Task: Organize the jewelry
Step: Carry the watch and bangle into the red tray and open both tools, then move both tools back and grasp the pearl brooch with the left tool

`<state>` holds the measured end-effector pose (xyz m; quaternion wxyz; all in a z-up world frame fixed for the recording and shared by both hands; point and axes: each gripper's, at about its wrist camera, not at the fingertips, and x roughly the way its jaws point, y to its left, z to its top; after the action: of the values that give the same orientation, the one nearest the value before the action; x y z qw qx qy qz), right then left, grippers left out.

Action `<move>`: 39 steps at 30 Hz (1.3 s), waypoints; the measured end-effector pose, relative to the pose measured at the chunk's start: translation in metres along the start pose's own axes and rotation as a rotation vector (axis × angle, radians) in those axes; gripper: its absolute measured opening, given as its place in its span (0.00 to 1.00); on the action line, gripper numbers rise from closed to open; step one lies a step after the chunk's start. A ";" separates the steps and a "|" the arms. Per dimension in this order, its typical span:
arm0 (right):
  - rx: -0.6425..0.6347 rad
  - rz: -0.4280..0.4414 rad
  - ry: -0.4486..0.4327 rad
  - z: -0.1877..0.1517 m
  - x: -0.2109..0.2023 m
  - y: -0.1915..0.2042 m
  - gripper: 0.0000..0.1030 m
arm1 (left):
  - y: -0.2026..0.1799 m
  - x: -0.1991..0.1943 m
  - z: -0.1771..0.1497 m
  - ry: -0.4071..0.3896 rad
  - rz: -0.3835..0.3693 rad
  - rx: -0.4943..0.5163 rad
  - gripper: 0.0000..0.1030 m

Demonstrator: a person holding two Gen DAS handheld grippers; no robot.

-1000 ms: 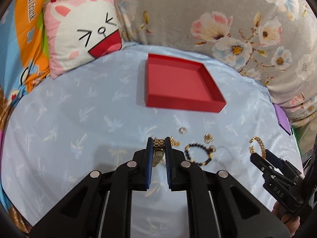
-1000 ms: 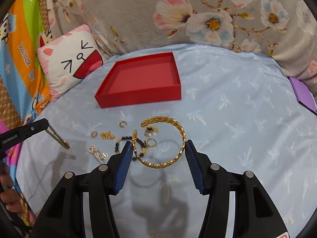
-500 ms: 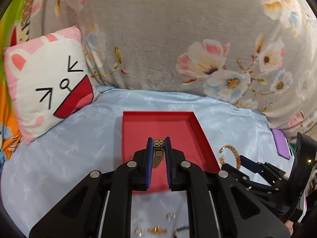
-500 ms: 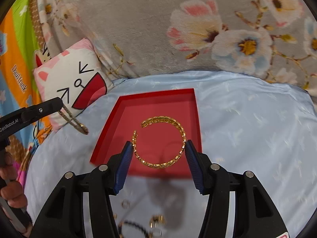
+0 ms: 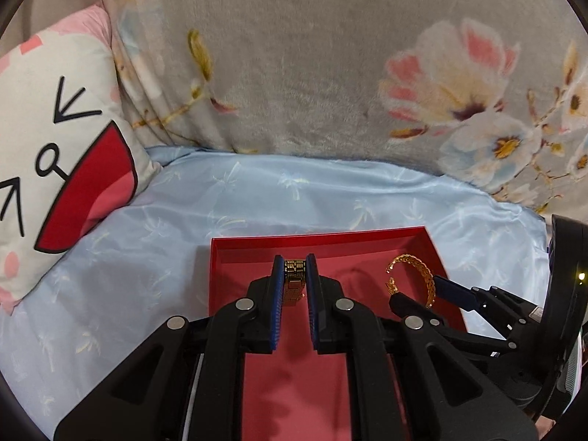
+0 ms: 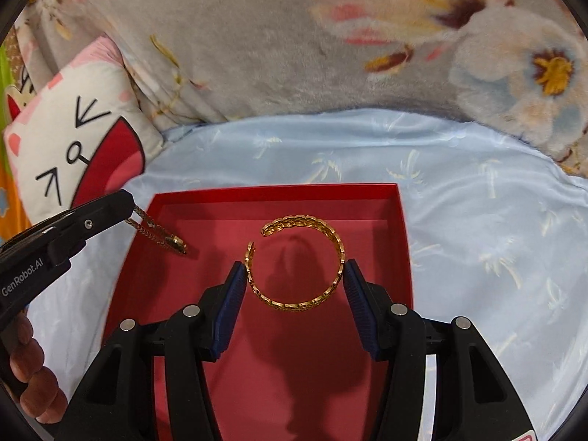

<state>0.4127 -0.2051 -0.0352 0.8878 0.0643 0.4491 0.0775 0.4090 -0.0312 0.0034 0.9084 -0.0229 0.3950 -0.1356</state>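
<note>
A shallow red tray (image 5: 330, 240) (image 6: 279, 193) lies on the pale blue sheet, and both grippers hang over it. My left gripper (image 5: 294, 270) is shut on a gold watch-style link bracelet (image 5: 295, 275), whose loose end dangles over the tray's left side (image 6: 161, 233). My right gripper (image 6: 294, 275) is shut on a wide gold open cuff bangle (image 6: 296, 262), held flat between its blue pads above the tray's floor. From the left wrist view that bangle (image 5: 415, 275) shows at the tray's right side.
A cartoon cat pillow (image 5: 51, 161) (image 6: 73, 147) lies left of the tray. A grey flowered plush blanket (image 5: 312, 73) rises behind it. The blue sheet (image 6: 477, 220) spreads to the right. A person's fingers (image 6: 33, 378) hold the left gripper's handle.
Both grippers have carried their pieces away from the loose jewelry on the sheet, forward to above the red tray. The loose pieces have dropped out of view. Neither grip has changed.
</note>
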 end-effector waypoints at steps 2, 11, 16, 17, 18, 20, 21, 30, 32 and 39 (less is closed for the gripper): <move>-0.010 -0.009 0.022 0.003 0.010 0.000 0.52 | 0.000 0.011 -0.001 0.006 0.014 0.006 0.10; -0.025 -0.048 0.093 0.002 0.039 -0.002 0.52 | -0.002 0.034 -0.005 0.018 0.066 0.019 0.11; -0.023 -0.061 0.084 -0.001 0.039 -0.003 0.54 | -0.002 0.036 -0.007 -0.010 0.126 0.018 0.13; -0.019 -0.058 0.076 -0.001 0.037 -0.004 0.56 | -0.002 0.033 -0.007 -0.019 0.148 0.019 0.16; -0.011 -0.052 0.064 -0.002 0.033 -0.005 0.59 | -0.002 0.031 -0.007 -0.026 0.157 0.023 0.18; 0.005 -0.044 0.040 -0.004 0.024 -0.008 0.60 | -0.003 0.027 -0.008 -0.033 0.172 0.030 0.22; 0.016 -0.043 0.025 -0.007 0.017 -0.010 0.60 | -0.004 0.023 -0.009 -0.041 0.186 0.038 0.22; 0.032 -0.034 -0.120 -0.053 -0.078 -0.008 0.68 | -0.014 -0.043 -0.042 -0.090 0.187 0.031 0.36; 0.020 -0.047 -0.143 -0.071 -0.098 -0.002 0.68 | -0.017 -0.058 -0.053 -0.093 0.189 0.032 0.41; -0.018 -0.096 -0.202 -0.150 -0.169 0.019 0.68 | -0.033 -0.125 -0.108 -0.104 0.193 0.032 0.50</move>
<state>0.1916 -0.2128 0.0133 0.9318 0.0425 0.3590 0.0319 0.2414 -0.0225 0.0230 0.9368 0.0228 0.3453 -0.0523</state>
